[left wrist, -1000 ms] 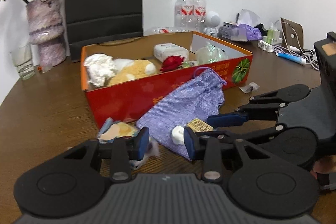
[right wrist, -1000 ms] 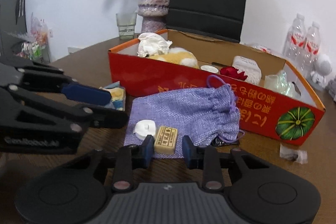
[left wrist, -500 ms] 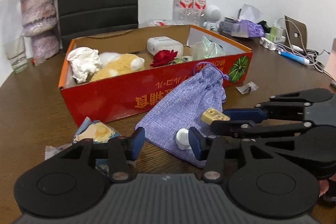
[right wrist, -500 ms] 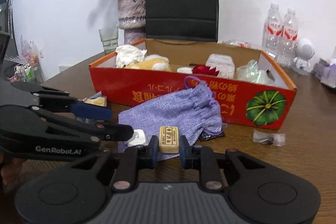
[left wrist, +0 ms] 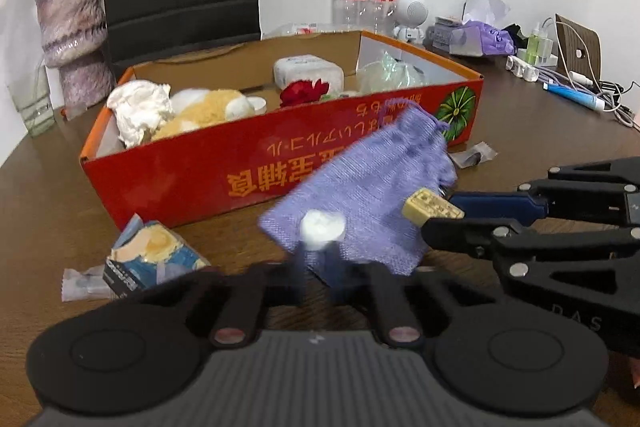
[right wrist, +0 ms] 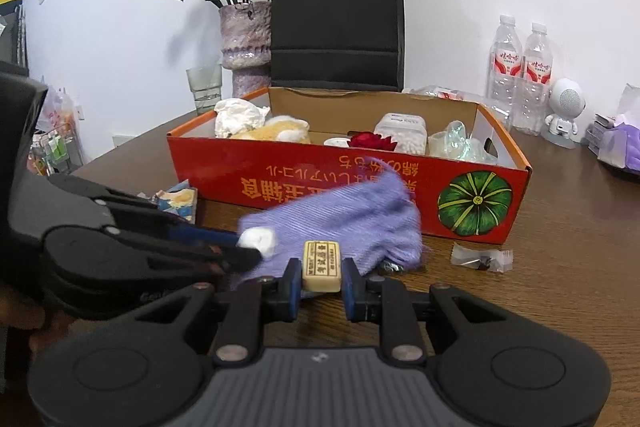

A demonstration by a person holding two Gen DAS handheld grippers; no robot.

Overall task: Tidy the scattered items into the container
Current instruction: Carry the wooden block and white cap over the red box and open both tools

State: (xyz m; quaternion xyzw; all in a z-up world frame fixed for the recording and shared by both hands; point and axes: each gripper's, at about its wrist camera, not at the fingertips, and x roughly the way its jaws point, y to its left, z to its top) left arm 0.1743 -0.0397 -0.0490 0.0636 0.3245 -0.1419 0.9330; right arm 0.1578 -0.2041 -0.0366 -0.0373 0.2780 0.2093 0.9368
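Note:
My right gripper (right wrist: 320, 277) is shut on a small beige block (right wrist: 321, 265) and holds it above the table; the block also shows in the left wrist view (left wrist: 432, 207). My left gripper (left wrist: 318, 267) is shut on a small white cap (left wrist: 322, 225), which also shows in the right wrist view (right wrist: 258, 240), and seems to grip the purple drawstring pouch (left wrist: 372, 195) with it; the pouch hangs blurred in front of the red cardboard box (left wrist: 200, 179). The box (right wrist: 280, 183) holds a plush toy, tissue, a red flower and a white case.
A blue snack packet (left wrist: 152, 259) and a clear wrapper (left wrist: 80, 287) lie left of my left gripper. A small clear packet (right wrist: 480, 259) lies right of the pouch. A vase (right wrist: 244, 43), glass (right wrist: 204, 87), black bag (right wrist: 336, 27) and water bottles (right wrist: 520, 67) stand behind the box.
Both grippers have risen. The left one has shut on the white cap and lifted it, the pouch coming up with it. The right one has carried the beige block higher.

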